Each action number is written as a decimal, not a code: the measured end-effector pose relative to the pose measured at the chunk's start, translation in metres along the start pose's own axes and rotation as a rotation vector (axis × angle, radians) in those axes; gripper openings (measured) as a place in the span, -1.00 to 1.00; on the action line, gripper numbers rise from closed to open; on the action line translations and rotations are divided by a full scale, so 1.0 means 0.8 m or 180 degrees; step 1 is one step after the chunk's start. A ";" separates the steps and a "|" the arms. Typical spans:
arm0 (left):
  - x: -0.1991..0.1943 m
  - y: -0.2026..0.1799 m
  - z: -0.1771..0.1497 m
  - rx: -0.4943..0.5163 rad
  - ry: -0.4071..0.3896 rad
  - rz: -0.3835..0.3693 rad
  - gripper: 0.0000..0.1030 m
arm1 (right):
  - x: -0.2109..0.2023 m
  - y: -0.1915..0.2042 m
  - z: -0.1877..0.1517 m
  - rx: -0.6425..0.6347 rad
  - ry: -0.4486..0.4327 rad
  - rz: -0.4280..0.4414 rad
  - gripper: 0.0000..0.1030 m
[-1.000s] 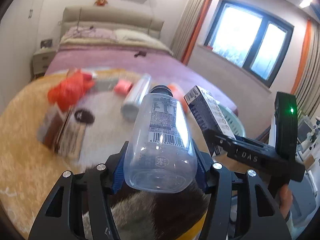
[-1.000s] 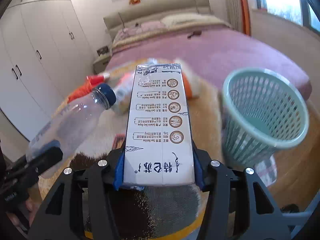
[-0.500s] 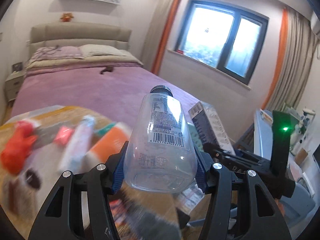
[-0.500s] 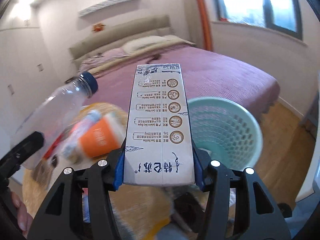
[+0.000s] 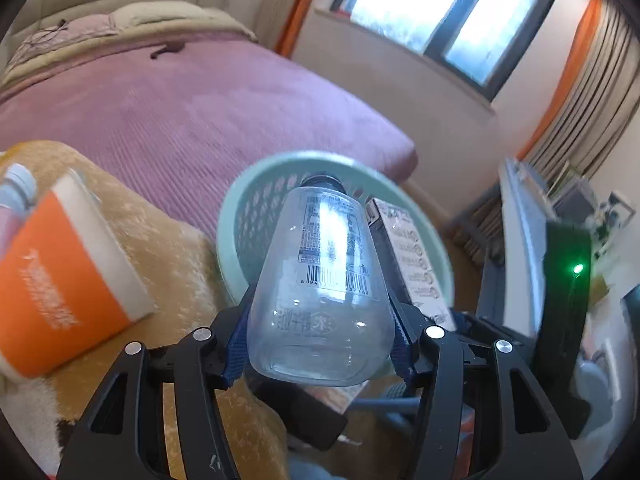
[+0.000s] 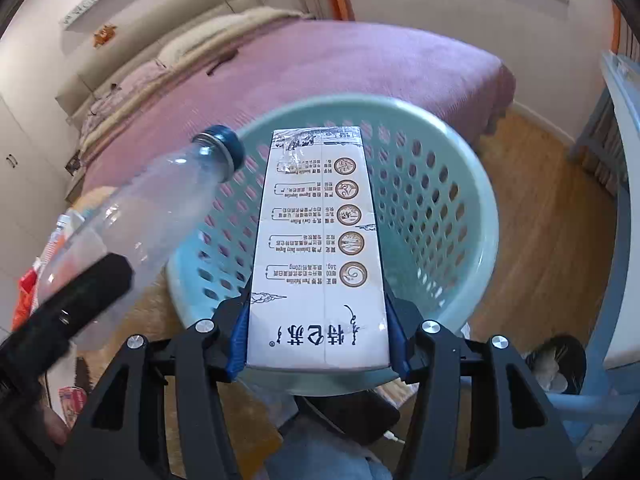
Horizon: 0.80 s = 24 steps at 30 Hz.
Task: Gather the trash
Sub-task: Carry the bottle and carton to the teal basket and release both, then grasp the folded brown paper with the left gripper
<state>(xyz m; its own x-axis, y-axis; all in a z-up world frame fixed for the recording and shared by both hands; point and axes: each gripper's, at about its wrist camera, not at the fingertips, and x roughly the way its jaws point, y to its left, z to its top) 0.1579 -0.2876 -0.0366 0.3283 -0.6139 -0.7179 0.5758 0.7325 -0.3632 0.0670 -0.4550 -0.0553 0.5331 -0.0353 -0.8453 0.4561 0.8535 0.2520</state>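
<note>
At the far left an orange-and-white carton (image 5: 60, 280) lies on the yellow furry rug (image 5: 176, 240), trash not yet collected. Next comes the left hand-held gripper (image 5: 318, 344), clamped around the base of a clear empty bottle (image 5: 320, 280); it grips the wide end so the capped neck points forward, and the cap already reaches over the near rim of the pale green basket (image 5: 248, 184). In the right wrist view the same bottle slants in from the left, cap above the basket's edge. To its right, the right hand-held gripper (image 6: 318, 344) squeezes the bottom of a white milk carton (image 6: 320, 248), whose far end hangs over the basket (image 6: 472, 200) mouth. Both pieces seem aimed to fall straight in once released. Behind the basket stands the purple bed (image 6: 360, 60); wooden floor (image 6: 560, 220) lies to the right.
</note>
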 end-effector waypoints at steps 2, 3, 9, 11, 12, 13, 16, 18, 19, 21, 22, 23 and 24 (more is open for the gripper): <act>0.011 -0.001 0.000 0.0010 0.0044 0.0055 0.04 | 0.003 0.000 0.001 0.0006 0.0018 -0.0024 0.00; 0.014 0.002 -0.001 -0.0005 0.0062 0.0040 0.04 | 0.006 -0.002 0.002 0.0014 0.0030 -0.0026 0.01; 0.017 0.001 -0.007 -0.0012 0.0087 -0.0017 0.05 | 0.013 -0.027 0.002 0.0143 0.0078 -0.0012 0.07; 0.006 -0.004 -0.008 -0.0001 0.0000 -0.0057 0.26 | 0.009 -0.037 0.002 0.0239 0.0038 -0.0003 0.24; -0.001 -0.002 -0.008 -0.0022 -0.0057 -0.0090 0.34 | 0.008 -0.042 0.004 0.0274 0.0013 0.0016 0.26; -0.011 -0.002 -0.009 -0.0051 -0.0149 -0.0123 0.40 | 0.005 -0.043 0.004 0.0305 -0.0005 0.0031 0.26; -0.035 -0.004 -0.008 -0.0067 -0.0304 -0.0226 0.44 | -0.008 -0.042 0.002 0.0347 -0.0094 0.0075 0.26; -0.051 -0.005 -0.010 -0.0061 -0.0383 -0.0226 0.44 | -0.019 -0.036 0.001 0.0301 -0.0164 0.0086 0.26; -0.061 -0.006 -0.012 -0.0061 -0.0428 -0.0246 0.44 | -0.024 -0.032 0.001 0.0278 -0.0190 0.0089 0.26; -0.078 -0.009 -0.016 -0.0060 -0.0501 -0.0251 0.44 | -0.036 -0.020 0.000 0.0206 -0.0255 0.0116 0.26; -0.088 -0.010 -0.020 -0.0050 -0.0548 -0.0240 0.44 | -0.042 -0.014 -0.001 0.0176 -0.0281 0.0136 0.26; -0.097 -0.014 -0.020 -0.0034 -0.0591 -0.0224 0.44 | -0.050 -0.006 -0.001 0.0134 -0.0314 0.0169 0.26; -0.107 -0.012 -0.024 -0.0017 -0.0635 -0.0204 0.44 | -0.058 0.001 -0.002 0.0092 -0.0350 0.0206 0.26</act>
<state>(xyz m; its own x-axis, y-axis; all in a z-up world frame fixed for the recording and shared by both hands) 0.1100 -0.2363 0.0173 0.4333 -0.7050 -0.5615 0.5964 0.6914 -0.4078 0.0418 -0.4519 -0.0169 0.6362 -0.0386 -0.7705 0.4377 0.8405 0.3193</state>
